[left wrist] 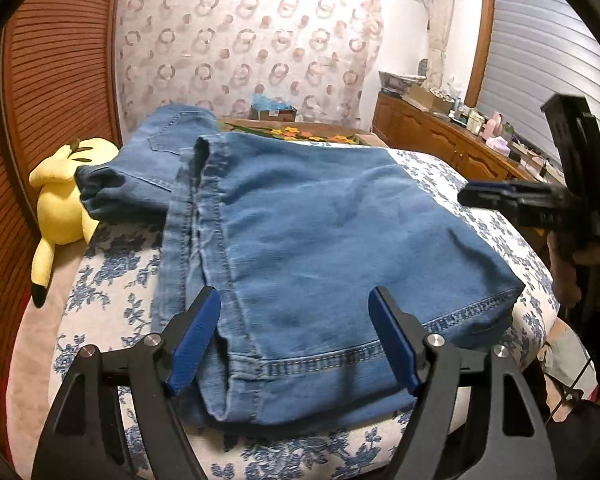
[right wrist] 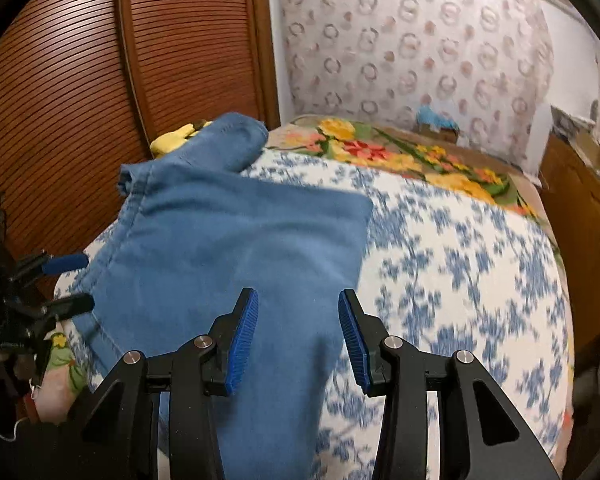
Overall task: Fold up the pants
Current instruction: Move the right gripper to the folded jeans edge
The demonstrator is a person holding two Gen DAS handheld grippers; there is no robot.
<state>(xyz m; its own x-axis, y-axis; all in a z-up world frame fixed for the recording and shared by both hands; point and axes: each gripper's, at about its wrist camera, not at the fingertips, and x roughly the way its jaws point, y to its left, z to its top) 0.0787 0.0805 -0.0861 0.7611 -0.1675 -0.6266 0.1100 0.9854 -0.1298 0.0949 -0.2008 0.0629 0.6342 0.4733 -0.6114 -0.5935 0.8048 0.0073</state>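
We see one pair of folded blue denim pants [left wrist: 308,240] on the floral bedspread [left wrist: 100,288], long axis running away from our jaws, hems nearest. Our two blue-padded grippers, left [left wrist: 294,336] and right [right wrist: 298,336], gape, holding nothing.

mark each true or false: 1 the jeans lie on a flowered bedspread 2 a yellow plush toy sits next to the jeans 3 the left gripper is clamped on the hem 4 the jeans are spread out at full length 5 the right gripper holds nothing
1. True. The jeans lie on the blue-flowered bedspread.
2. True. The yellow plush toy lies beside them, by the wooden slatted door.
3. False. The left gripper is open, its pads apart over the hem without pressing it.
4. False. The jeans are folded over, with the leg hems lying near the camera.
5. True. The right gripper is open above the denim, gripping nothing.
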